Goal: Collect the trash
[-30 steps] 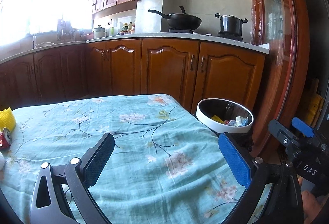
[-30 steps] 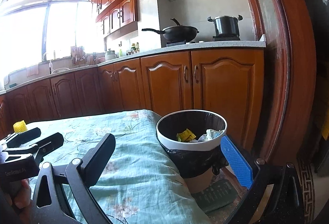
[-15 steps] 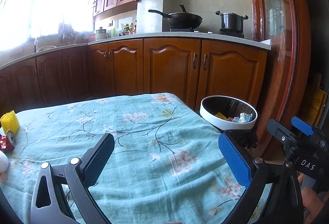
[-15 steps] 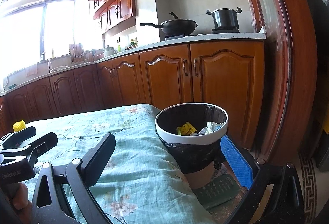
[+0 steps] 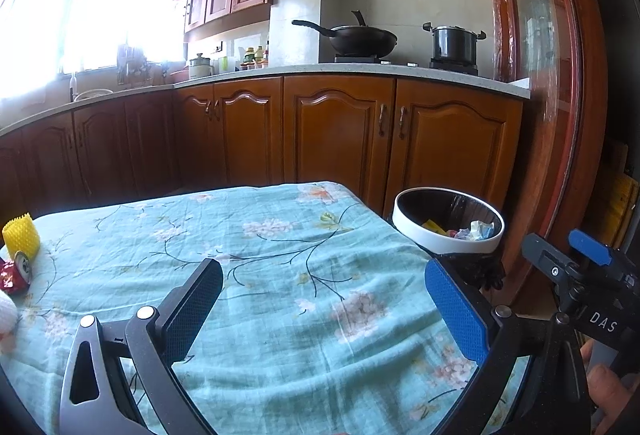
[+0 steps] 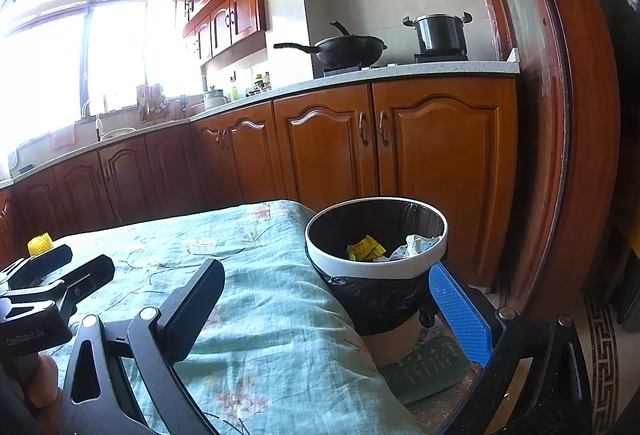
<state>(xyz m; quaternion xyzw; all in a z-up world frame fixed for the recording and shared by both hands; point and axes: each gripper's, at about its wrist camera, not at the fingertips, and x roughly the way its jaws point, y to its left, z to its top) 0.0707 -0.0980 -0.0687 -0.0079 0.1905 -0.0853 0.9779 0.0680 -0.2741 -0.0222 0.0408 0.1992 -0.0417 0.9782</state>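
Observation:
A white-rimmed trash bin [image 5: 444,241] with a black liner stands off the table's right edge; it holds yellow and crumpled wrappers [image 6: 366,247]. On the table's far left lie a yellow foam net [image 5: 21,235], a crushed red can [image 5: 16,273] and a white wad [image 5: 6,313]. My left gripper [image 5: 324,299] is open and empty over the teal floral tablecloth [image 5: 260,255]. My right gripper [image 6: 328,299] is open and empty, just in front of the bin [image 6: 376,263].
Wooden kitchen cabinets [image 5: 340,139] run behind the table, with a wok [image 5: 360,37] and pot [image 5: 454,43] on the counter. A wooden door frame [image 5: 560,115] stands right of the bin. A green booklet [image 6: 428,363] lies under the bin.
Both grippers have pulled back and tilted up slightly, so the table and bin sit lower in view. Both stay open and empty.

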